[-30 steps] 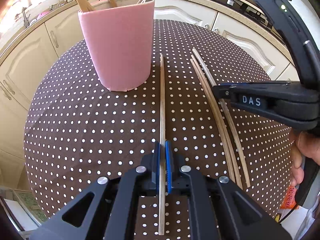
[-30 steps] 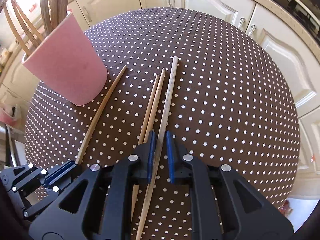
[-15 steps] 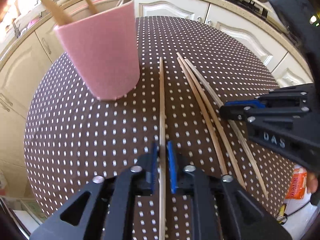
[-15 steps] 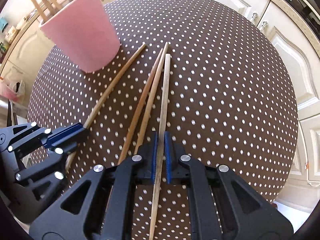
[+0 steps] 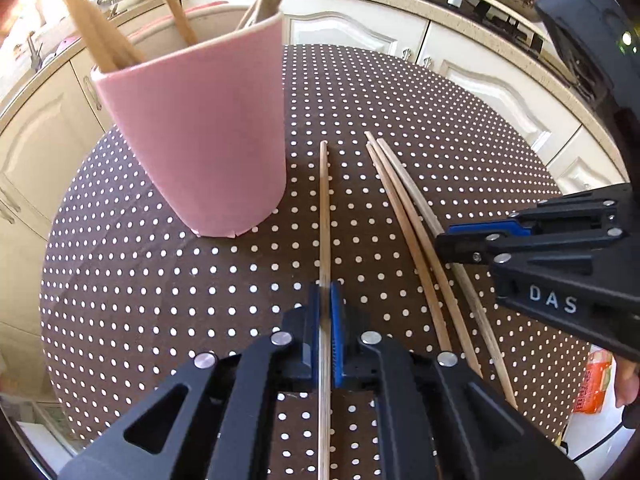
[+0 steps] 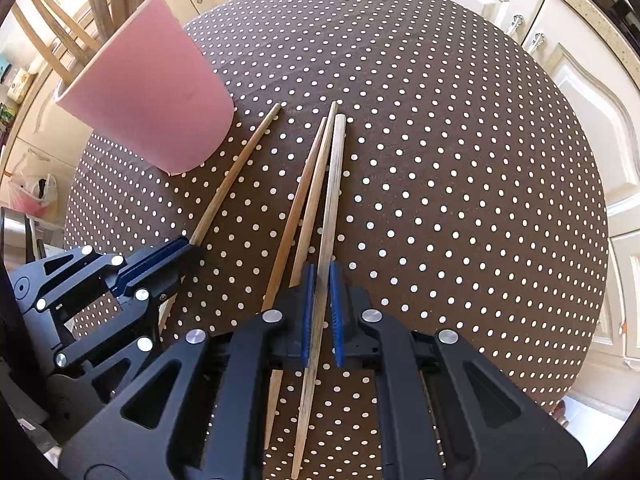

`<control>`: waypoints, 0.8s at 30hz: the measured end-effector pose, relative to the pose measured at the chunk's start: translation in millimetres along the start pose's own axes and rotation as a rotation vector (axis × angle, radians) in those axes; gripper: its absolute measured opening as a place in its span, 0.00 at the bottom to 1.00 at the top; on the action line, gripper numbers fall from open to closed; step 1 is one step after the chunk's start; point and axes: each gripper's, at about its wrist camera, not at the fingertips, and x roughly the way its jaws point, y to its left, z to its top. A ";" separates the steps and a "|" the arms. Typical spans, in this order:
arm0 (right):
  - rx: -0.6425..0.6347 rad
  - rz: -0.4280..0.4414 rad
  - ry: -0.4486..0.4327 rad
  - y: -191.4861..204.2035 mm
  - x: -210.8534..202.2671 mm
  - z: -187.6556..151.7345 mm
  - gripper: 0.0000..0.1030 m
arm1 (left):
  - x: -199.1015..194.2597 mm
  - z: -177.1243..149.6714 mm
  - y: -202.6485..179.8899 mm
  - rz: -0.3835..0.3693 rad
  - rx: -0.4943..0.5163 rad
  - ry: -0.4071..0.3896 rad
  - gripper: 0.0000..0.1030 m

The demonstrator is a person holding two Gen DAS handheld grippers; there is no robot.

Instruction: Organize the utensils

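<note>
A pink cup (image 5: 200, 140) holding several wooden sticks stands on the round polka-dot table (image 5: 140, 280); it also shows in the right wrist view (image 6: 148, 104). My left gripper (image 5: 325, 292) is shut on a single wooden chopstick (image 5: 324, 208) that points past the cup's right side. My right gripper (image 6: 319, 276) is shut on a paler chopstick (image 6: 334, 184), lifted slightly off the cloth. Two more chopsticks (image 6: 308, 200) lie together just left of it. The right gripper (image 5: 452, 242) shows in the left view, the left gripper (image 6: 182, 246) in the right view.
Cream kitchen cabinets (image 5: 492, 92) curve around behind the table, with a hob and pan on the counter. The table edge (image 6: 592, 280) drops off at the right. A plastic bag (image 6: 32, 196) sits on the floor at the left.
Both grippers have closed on their chopsticks and risen slightly. The pink cup looks nearer and larger in both views. The right gripper's chopstick has lifted away from the pair beside it.
</note>
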 end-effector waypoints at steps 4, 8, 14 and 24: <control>0.004 -0.002 -0.037 2.7 0.8 -12.3 0.08 | -6.0 -8.5 0.9 -0.024 -0.008 -0.009 0.05; 0.021 0.017 -0.090 1.5 -4.7 -32.5 0.07 | -21.3 -23.1 2.6 -0.042 0.006 -0.038 0.05; 0.028 0.077 -0.242 2.0 -39.3 -58.0 0.07 | -55.9 -40.9 -0.2 -0.069 0.032 -0.108 0.05; -0.007 0.175 -0.476 16.1 -104.7 -103.4 0.07 | -128.1 -60.6 -19.5 -0.116 0.103 -0.270 0.05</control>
